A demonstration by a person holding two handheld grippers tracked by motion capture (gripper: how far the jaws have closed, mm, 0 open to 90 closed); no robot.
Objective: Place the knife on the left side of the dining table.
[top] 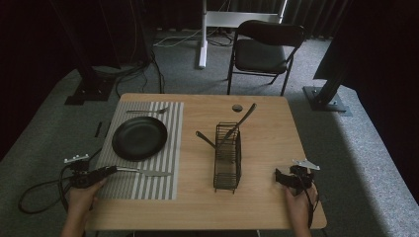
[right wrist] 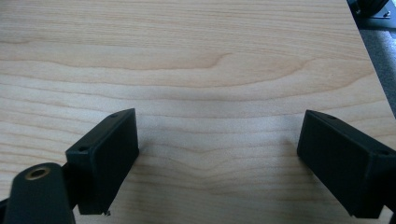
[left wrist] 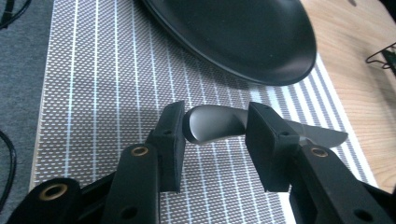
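My left gripper (top: pixel 112 170) (left wrist: pixel 215 128) is at the placemat's near left corner, shut on the handle of a silver knife (top: pixel 148 172) (left wrist: pixel 217 122). The handle fills the gap between the two jaws. The blade points right, low over the striped placemat (top: pixel 163 148) (left wrist: pixel 102 84). A black plate (top: pixel 139 138) (left wrist: pixel 243 32) sits on the mat just beyond. My right gripper (top: pixel 282 177) (right wrist: pixel 217 158) rests near the table's front right, open, with bare wood between its jaws.
A black wire caddy (top: pixel 228 157) stands mid-table with two utensils leaning out of it (top: pixel 243 120) (top: pixel 205 138). Another utensil (top: pixel 147 111) lies at the mat's far edge. A small dark disc (top: pixel 237 107) sits near the far edge. A chair (top: pixel 264 49) stands behind the table.
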